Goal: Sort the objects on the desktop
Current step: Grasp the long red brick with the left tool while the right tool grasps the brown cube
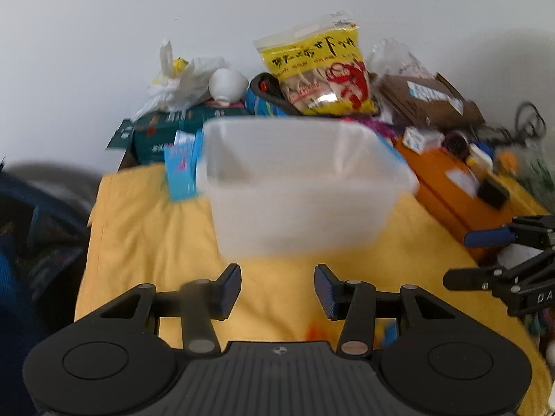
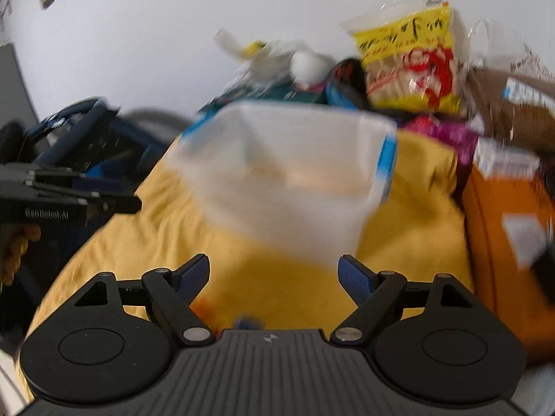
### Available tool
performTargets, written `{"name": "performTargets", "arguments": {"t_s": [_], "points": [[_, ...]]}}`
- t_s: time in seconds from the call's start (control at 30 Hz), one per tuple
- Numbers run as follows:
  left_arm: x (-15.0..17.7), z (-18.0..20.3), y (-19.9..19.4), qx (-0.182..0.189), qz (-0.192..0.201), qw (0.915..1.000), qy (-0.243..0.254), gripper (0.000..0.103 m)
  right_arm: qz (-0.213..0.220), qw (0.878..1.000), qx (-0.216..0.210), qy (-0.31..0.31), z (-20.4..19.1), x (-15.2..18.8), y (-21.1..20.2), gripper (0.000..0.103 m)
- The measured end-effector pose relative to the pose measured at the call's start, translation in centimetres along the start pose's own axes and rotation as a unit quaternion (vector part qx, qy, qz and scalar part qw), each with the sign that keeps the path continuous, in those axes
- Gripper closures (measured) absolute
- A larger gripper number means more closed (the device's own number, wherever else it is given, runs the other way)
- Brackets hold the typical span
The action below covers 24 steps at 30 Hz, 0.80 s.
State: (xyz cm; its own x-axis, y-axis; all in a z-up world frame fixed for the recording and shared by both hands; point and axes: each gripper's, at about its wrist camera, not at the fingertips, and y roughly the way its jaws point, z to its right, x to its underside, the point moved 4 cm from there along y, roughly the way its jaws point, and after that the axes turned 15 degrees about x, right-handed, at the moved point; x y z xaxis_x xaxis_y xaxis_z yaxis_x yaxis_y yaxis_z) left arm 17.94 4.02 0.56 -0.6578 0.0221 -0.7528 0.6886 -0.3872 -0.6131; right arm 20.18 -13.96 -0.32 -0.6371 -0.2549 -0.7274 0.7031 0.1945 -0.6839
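A translucent plastic bin [image 1: 301,187] [image 2: 288,180] stands upright on a yellow cloth [image 1: 156,242] [image 2: 409,228], just ahead of both grippers. My left gripper [image 1: 277,287] is open in front of the bin's near wall, its blue pads apart with nothing between them. My right gripper [image 2: 274,277] is open wider, also empty, short of the bin's near corner. In the left wrist view the right gripper [image 1: 468,258] reaches in from the right edge. In the right wrist view the left gripper [image 2: 118,190] comes in from the left. Both views are motion-blurred.
Clutter lines the wall behind the bin: a yellow snack bag [image 1: 319,72], a white plastic bag [image 1: 180,79], a green box [image 1: 163,135] and brown cardboard [image 1: 426,100]. An orange box [image 1: 447,187] carrying small items sits to the right. A dark blue bag [image 2: 86,138] is at the left.
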Motion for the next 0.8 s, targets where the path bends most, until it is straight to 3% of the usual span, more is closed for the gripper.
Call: {"name": "performTargets", "arguments": {"t_s": [0.2,0.3,0.63,0.8], "points": [[8.9,2.5,-1.8,0.010,-0.023,0.9992,-0.030,0.052,-0.030,0.999,-0.001,-0.029,-2.8,9.7,-2.5,0.022],[12.3,3.7,-0.9,0.021,-0.066,0.9967,-0.043,0.053,-0.047,0.998,0.001,-0.046,-3.8,12.8,-2.7,0.024],[14.8,7.0,1.7,0.037,-0.095,0.9947,-0.014,0.053,-0.047,0.998,0.009,-0.049,-4.5,14.6,-2.6,0.024],[15.8,6.9,1.2,0.028,-0.094,0.9952,-0.006,0.046,-0.042,0.998,0.011,-0.044,-4.6,14.5,-2.5,0.024]]}}
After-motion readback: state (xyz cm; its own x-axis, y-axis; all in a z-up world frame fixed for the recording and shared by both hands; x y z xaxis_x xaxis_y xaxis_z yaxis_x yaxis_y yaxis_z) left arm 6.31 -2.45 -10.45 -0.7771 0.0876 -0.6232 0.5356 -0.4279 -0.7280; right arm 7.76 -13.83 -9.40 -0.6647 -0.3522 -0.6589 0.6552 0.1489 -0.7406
